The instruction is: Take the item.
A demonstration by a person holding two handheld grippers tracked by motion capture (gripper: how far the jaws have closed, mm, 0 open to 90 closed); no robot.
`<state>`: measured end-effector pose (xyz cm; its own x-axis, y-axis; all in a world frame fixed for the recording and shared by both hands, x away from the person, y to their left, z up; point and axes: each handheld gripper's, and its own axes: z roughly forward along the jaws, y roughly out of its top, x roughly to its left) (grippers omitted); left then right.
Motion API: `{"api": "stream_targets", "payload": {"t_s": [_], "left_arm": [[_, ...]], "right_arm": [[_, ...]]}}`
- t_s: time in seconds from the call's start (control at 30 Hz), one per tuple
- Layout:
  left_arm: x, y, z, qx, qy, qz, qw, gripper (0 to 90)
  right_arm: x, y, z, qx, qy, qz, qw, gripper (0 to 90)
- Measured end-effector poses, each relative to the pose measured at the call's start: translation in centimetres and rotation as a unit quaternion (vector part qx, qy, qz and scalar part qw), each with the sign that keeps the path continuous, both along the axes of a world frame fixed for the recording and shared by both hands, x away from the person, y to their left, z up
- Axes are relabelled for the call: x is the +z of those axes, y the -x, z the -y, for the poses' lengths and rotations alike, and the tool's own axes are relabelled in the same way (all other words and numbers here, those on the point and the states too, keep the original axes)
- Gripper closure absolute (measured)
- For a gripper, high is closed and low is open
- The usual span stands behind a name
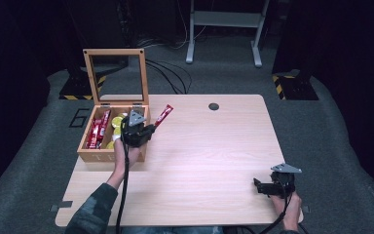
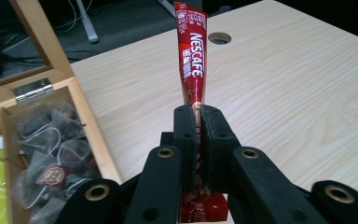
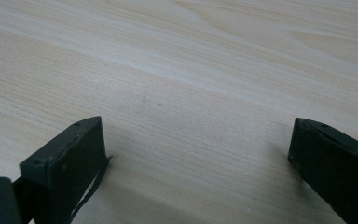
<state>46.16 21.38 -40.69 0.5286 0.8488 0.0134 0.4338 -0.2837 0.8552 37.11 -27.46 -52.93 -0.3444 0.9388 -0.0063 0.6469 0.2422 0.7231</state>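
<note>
Left claw [image 2: 196,122] clamped on Nescafé stick [image 2: 193,56], lifted clear beside wooden box [image 1: 91,154]; placement on table [image 1: 209,146] likely remains. Right claw [image 3: 198,154] jaws apart, empty, resting.

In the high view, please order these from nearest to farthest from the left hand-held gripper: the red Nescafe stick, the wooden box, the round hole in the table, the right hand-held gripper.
From the left hand-held gripper:
1. Red Nescafe stick: clamped in its jaws.
2. Wooden box: just beside it, at the table's left.
3. Round hole: at the far edge, to the right.
4. Right hand-held gripper: near right corner, jaws open.
</note>
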Motion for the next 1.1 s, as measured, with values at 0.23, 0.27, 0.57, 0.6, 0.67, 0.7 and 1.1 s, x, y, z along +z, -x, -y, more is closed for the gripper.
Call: {"api": "stream_targets", "payload": {"t_s": [0.23,0.27,0.57,0.6,0.67,0.7,1.1], "left_arm": [[-0.8,-0.3,1.7,-0.013,-0.001,-0.008,0.9999,85.4],[-0.9,-0.3,1.9,-0.015,-0.002,-0.008,0.9999,85.4],[-2.0,-0.8,4.0,-0.028,-0.006,-0.017,0.9995,85.3],[-2.2,-0.8,4.2,-0.029,-0.006,-0.019,0.9994,85.3],[-2.7,-0.9,4.7,-0.032,-0.002,-0.024,0.9992,85.3],[-2.7,-0.9,4.7,-0.032,-0.002,-0.024,0.9992,85.3],[-4.8,-1.5,6.5,-0.037,0.002,-0.043,0.9984,85.3]], "right_arm": [[0.0,0.0,0.0,0.000,0.000,0.000,1.0000,3.3],[0.0,0.0,0.0,0.000,0.000,0.000,1.0000,3.3],[0.0,0.0,-0.1,-0.002,0.000,-0.001,1.0000,3.3],[0.0,0.0,-0.1,-0.002,0.000,-0.002,1.0000,3.3],[0.0,0.0,-0.1,-0.002,-0.001,-0.002,1.0000,3.3],[0.0,0.0,-0.1,-0.002,-0.001,-0.002,1.0000,3.3],[0.0,0.0,0.0,0.000,0.000,0.000,1.0000,3.3]]}}
